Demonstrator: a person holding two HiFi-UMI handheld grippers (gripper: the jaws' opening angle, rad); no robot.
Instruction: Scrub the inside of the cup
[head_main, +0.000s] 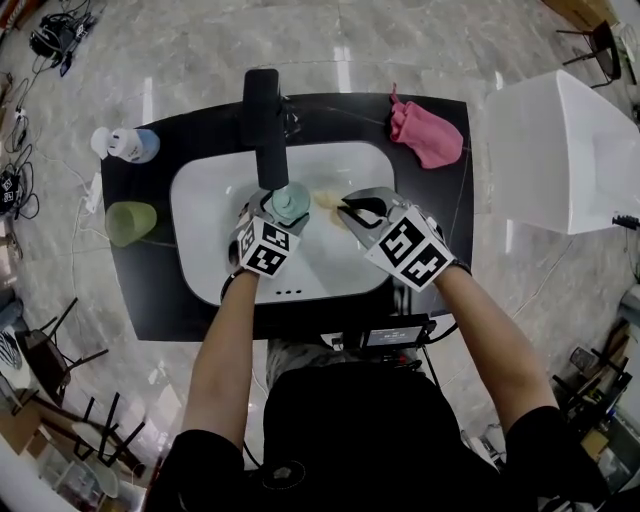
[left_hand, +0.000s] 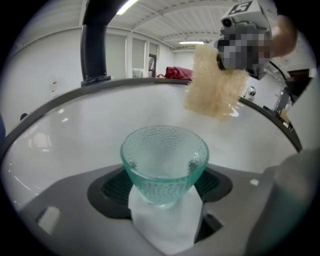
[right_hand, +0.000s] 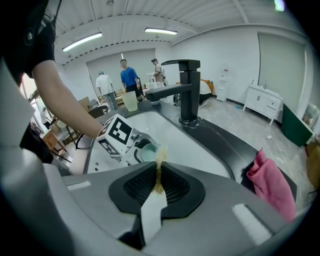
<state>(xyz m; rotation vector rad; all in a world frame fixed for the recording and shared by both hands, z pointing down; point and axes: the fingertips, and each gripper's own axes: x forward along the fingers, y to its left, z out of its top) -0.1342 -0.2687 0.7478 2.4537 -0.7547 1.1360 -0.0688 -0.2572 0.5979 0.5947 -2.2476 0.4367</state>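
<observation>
1. Step in hand: the approach before scrubbing; the left gripper (head_main: 278, 212) is clamped on the lower wall of the teal pebbled-glass cup (left_hand: 164, 160), its jaws standing wide around the glass; the right gripper (head_main: 352, 212) is closed on a pale yellow coarse sponge (left_hand: 214, 87), pinched thin between its pads with most of it sticking out past the tips.
2. Where the cup is: held over the white sink basin (head_main: 210, 215), just in front of the spout of the black faucet (head_main: 264, 120); whether its base touches the basin cannot be told.
3. Sponge and cup are apart; in the left gripper view the sponge hangs above and to the right of the rim, with none of it inside, so I judge no scrubbing has begun.
4. Which way the cup points: its mouth faces roughly upward, with the inside open to view from above and from the right gripper's side; its axis runs from the clamped base to the rim, near upright, and it is a short, wide bowl shape, so this axis is hardly longer than the rim is broad.
5. Next move, as I judge it: bring the free end of the sponge down through the mouth, press it on the inner wall, and sweep it round; the left gripper must hold firm, since the glass is probably slippery.
</observation>
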